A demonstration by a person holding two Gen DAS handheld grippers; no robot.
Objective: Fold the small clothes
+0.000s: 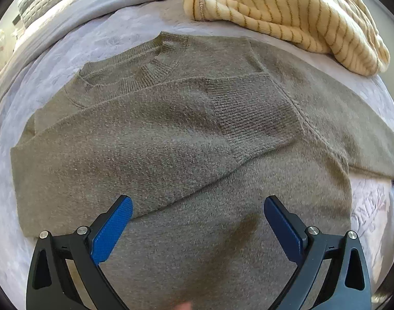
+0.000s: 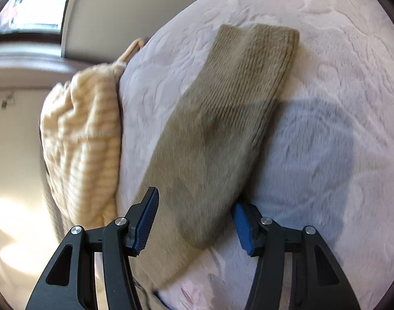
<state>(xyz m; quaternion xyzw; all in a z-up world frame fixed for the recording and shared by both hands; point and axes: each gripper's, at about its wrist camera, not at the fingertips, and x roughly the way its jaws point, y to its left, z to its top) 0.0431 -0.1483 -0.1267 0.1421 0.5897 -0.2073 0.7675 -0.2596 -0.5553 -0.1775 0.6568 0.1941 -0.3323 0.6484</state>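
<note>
Left wrist view: the sweater (image 1: 186,134) lies flat on the lilac bedspread (image 1: 55,59), neck toward the far side. One sleeve (image 1: 150,139) is already folded in and rests across the chest, its ribbed cuff (image 1: 253,113) lying near the sweater's middle. The other sleeve (image 1: 351,118) is not yet folded; it runs out to the sweater's right, over the bedspread. The left gripper (image 1: 198,219) hovers above the sweater's lower body with its blue pads spread wide, holding nothing. A striped cream garment (image 1: 287,18) is heaped beyond the sweater's far shoulder, unfolded.

Right wrist view: the unfolded sleeve (image 2: 217,134) lies stretched along the bedspread (image 2: 338,77), with its cuff (image 2: 264,51) at the far end. The right gripper (image 2: 194,222) is at the sleeve's near part, one pad on each side of it, jaws apart. The frame is blurred, and whether the pads touch the knit cannot be told; they are clearly not pinched shut. The striped garment (image 2: 80,139) sits to the sleeve's left, at the bed's edge.

Judged from this, the sweater is about a third done: one sleeve in. Left to do: bring this sleeve across the chest, fold the body up, then fold the striped piece.
</note>
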